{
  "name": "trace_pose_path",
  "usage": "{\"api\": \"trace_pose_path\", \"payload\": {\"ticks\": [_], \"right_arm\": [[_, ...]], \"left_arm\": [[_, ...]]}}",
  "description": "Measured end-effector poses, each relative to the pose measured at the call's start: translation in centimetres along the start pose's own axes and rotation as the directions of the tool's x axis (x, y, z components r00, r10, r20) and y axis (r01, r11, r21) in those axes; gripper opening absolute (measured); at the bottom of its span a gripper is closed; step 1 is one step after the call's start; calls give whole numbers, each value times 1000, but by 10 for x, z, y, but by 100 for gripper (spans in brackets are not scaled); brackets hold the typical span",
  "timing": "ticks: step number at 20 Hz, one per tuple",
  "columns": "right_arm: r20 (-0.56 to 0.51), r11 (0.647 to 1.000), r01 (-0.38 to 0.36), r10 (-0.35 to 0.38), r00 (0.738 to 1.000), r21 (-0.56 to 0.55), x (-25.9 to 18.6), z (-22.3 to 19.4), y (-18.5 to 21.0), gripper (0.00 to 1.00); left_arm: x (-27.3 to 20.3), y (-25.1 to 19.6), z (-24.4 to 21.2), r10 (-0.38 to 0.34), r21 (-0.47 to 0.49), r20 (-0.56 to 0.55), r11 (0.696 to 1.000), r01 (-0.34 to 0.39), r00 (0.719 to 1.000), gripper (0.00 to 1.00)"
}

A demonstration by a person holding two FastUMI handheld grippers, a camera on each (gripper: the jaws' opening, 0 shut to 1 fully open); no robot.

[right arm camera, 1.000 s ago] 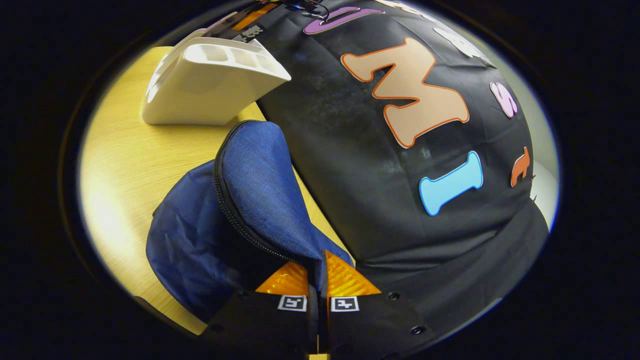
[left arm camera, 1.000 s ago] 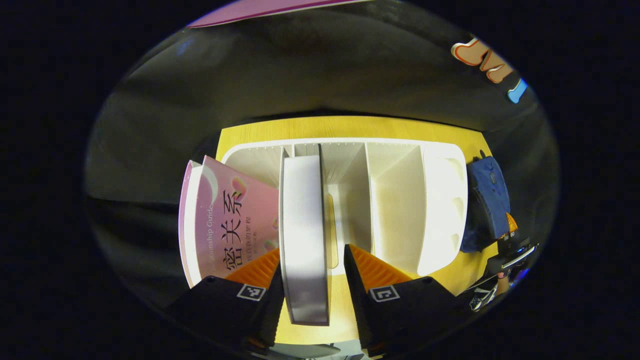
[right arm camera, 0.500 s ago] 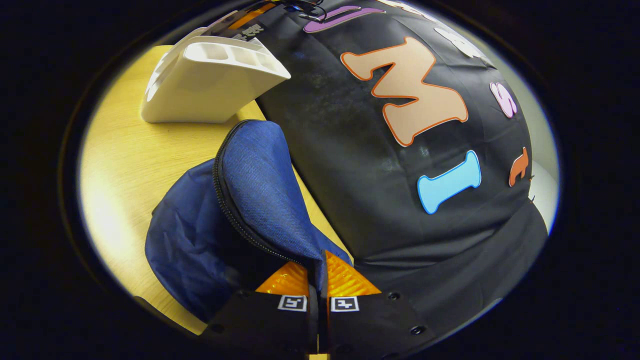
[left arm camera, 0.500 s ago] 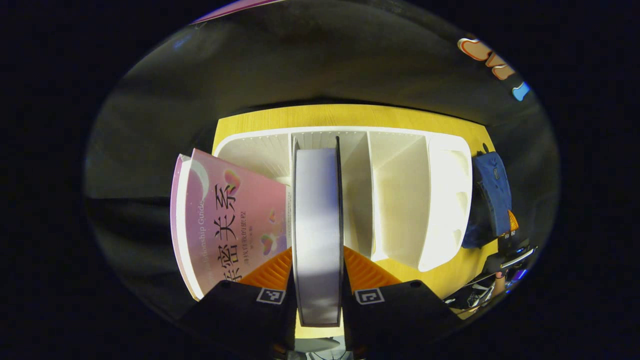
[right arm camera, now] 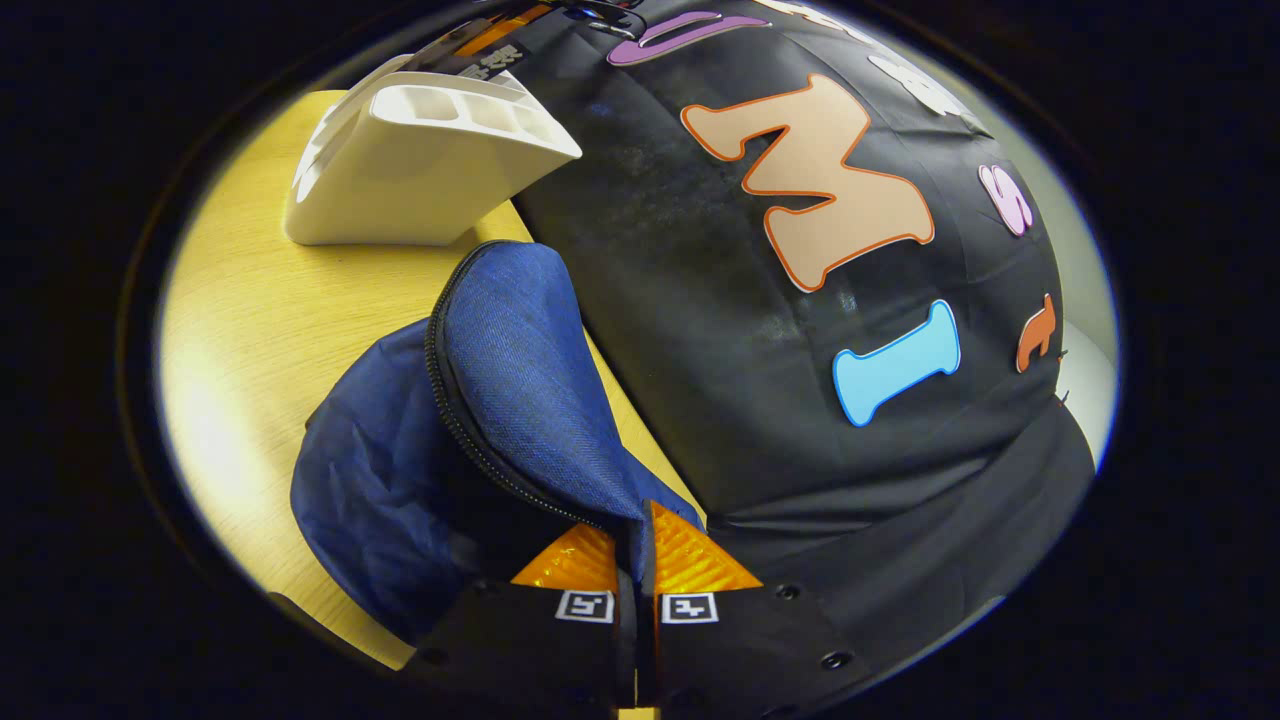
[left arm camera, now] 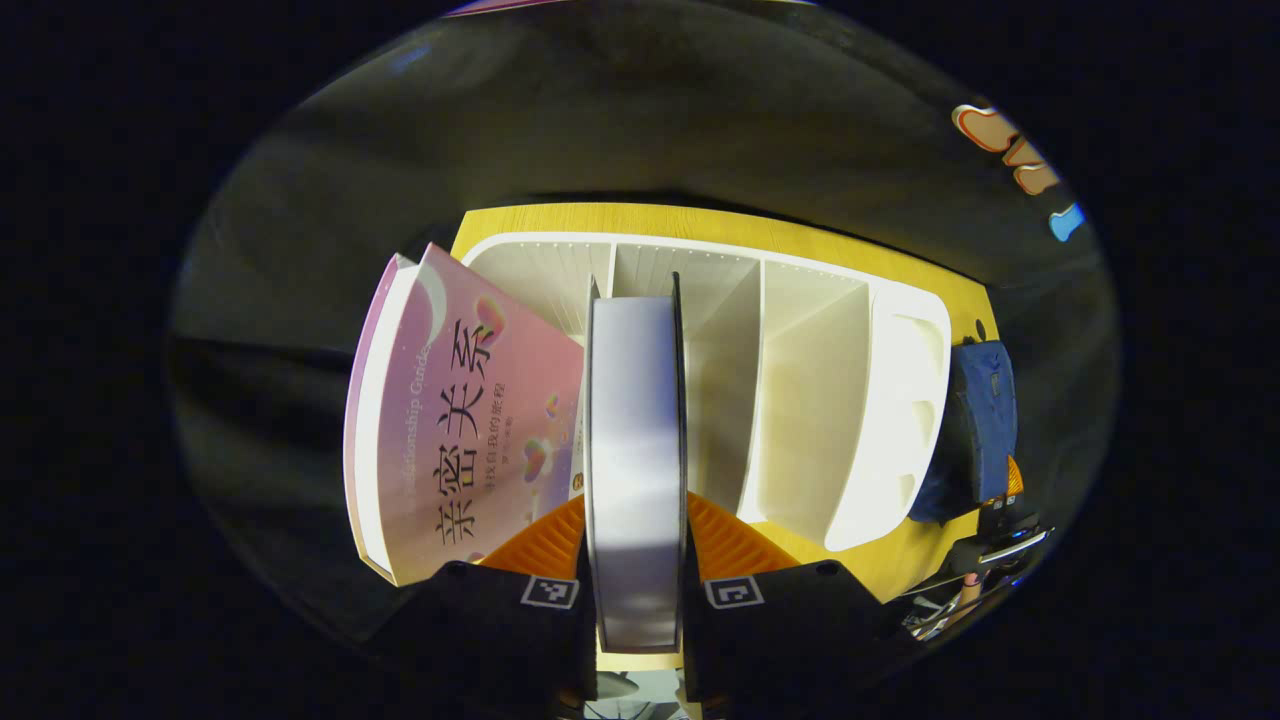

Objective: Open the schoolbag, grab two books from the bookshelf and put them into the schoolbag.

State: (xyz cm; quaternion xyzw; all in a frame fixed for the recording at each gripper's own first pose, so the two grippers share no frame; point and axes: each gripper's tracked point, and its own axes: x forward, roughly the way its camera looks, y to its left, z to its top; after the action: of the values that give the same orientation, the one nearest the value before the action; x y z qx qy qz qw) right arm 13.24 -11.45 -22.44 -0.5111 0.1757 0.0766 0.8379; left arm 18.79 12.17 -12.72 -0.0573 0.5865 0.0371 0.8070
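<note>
Since a second ago your left gripper (left arm camera: 636,545) has closed on the thick grey-edged book (left arm camera: 636,450), both fingers pressing its covers, in the white plastic slotted bookshelf (left arm camera: 800,400). The glossy pink paperback (left arm camera: 470,420) leans at nine o'clock. Your right gripper (right arm camera: 636,555) stays pinched on the navy woven-fabric schoolbag (right arm camera: 480,420), its zippered flap raised, on the pale wooden table (right arm camera: 250,320).

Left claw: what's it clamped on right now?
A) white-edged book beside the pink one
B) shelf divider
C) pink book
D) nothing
A: the left claw has both fingers pressed on the white-edged book; the pink book leans free beside it.
</note>
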Motion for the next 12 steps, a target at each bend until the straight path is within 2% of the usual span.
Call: {"api": "trace_pose_path", "payload": {"ticks": [1,3,4,12], "right_arm": [[1,1000,0,0,1000,0,0,0,0,2],[3,1000,-1,1,1000,1,0,0,1,5],[4,1000,-3,3,1000,1,0,0,1,2],[17,1000,-6,6,1000,11,0,1,1,2]], "left_arm": [[-4,0,-1,-4,-4,4,1000,4,1000,31],[-14,-2,-8,-14,-19,1,1000,14,1000,30],[-18,-2,-11,-15,-27,4,1000,15,1000,30],[-78,1,-37,-9,-32,65,999,12,998,30]]}}
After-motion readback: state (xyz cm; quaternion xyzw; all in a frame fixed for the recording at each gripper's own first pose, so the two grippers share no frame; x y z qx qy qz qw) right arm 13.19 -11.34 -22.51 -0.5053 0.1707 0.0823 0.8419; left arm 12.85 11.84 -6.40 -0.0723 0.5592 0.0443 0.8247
